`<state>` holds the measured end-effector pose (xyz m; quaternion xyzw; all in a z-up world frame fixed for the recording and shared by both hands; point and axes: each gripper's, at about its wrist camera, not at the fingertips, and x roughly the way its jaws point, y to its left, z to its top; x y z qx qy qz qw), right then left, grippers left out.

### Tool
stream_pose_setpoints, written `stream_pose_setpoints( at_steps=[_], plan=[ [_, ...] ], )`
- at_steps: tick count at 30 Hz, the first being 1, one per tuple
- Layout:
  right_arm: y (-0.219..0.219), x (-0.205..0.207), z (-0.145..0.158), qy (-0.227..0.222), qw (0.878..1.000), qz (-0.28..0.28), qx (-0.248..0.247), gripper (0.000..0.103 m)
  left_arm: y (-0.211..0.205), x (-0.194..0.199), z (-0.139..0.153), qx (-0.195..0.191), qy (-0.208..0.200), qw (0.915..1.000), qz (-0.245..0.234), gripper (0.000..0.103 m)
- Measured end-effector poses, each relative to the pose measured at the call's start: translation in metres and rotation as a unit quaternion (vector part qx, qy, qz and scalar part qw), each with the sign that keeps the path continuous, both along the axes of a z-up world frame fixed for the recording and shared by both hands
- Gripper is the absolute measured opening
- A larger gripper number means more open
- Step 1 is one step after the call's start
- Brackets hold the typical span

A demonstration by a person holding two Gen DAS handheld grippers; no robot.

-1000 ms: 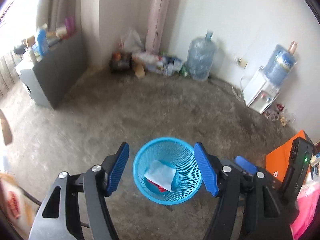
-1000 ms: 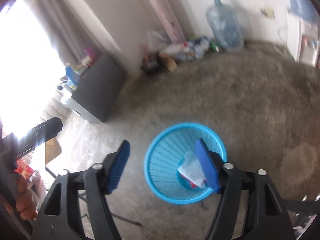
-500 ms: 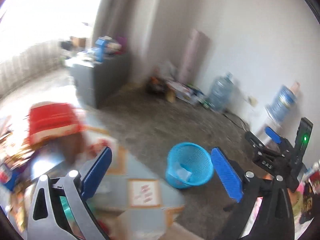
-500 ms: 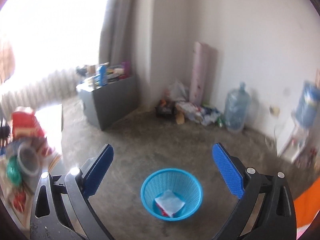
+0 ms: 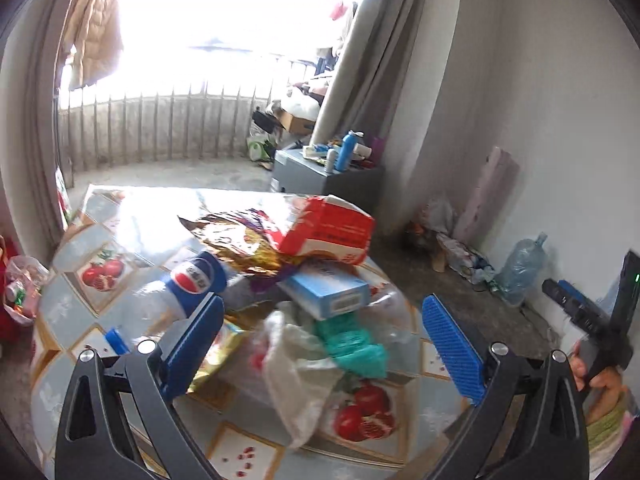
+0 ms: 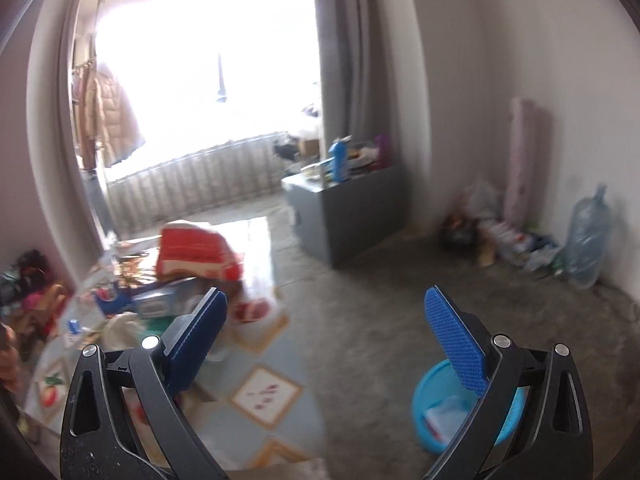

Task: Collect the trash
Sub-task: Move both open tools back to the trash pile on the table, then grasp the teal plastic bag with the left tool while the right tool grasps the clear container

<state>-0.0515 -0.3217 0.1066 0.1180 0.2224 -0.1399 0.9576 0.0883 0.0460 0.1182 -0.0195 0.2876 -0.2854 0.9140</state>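
A heap of trash lies on a tiled-pattern table [image 5: 132, 220]: a red carton [image 5: 326, 228], a gold foil wrapper [image 5: 236, 240], a blue box [image 5: 330, 290], a plastic bottle [image 5: 168, 300] with a blue label, a green crumpled bag [image 5: 352, 344] and a whitish plastic bag [image 5: 300, 376]. My left gripper [image 5: 322, 348] hovers open just above the plastic bags, nothing between its pads. My right gripper [image 6: 326, 344] is open and empty over the table's edge. The blue mesh basket [image 6: 436, 412] stands on the floor at lower right, holding white paper.
A grey cabinet [image 6: 352, 212] with bottles on top stands by the curtain. A water jug [image 6: 588, 236] and floor clutter line the far wall. A hand [image 5: 600, 376] holds the other gripper at the right edge of the left wrist view. Bags lie left of the table.
Both grippers swung from over the blue basket to the left, toward the table. Their jaws opened wider. The trash heap now fills the left wrist view; the basket left it.
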Motion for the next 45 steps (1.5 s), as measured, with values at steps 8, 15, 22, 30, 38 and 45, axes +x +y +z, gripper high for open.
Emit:
stream_pose_setpoints(
  at_steps=[8,15,22,30,38,45],
  plan=[
    [0.054,0.046,-0.012,0.041,0.993,0.086,0.063,0.068,-0.006,0.014,-0.033,-0.004,0.009,0.9994,-0.033,0.097],
    [0.073,0.072,-0.025,0.067,0.982,0.14,0.107,0.05,-0.046,0.024,-0.061,-0.028,0.053,0.9934,-0.098,0.075],
    [0.076,0.094,-0.042,0.091,0.967,0.188,0.145,0.039,-0.067,0.052,-0.089,-0.036,0.123,0.9865,-0.102,0.057],
    [0.077,0.115,-0.064,0.114,0.948,0.229,0.191,0.03,-0.086,0.069,-0.115,-0.006,0.18,0.9781,-0.104,0.054],
    [0.074,0.121,-0.077,0.124,0.93,0.258,0.231,0.019,-0.097,0.073,-0.126,0.01,0.205,0.9727,-0.109,0.052],
    [0.075,0.122,-0.078,0.127,0.922,0.276,0.24,0.018,-0.097,0.078,-0.129,0.001,0.217,0.9701,-0.109,0.05]
  ],
)
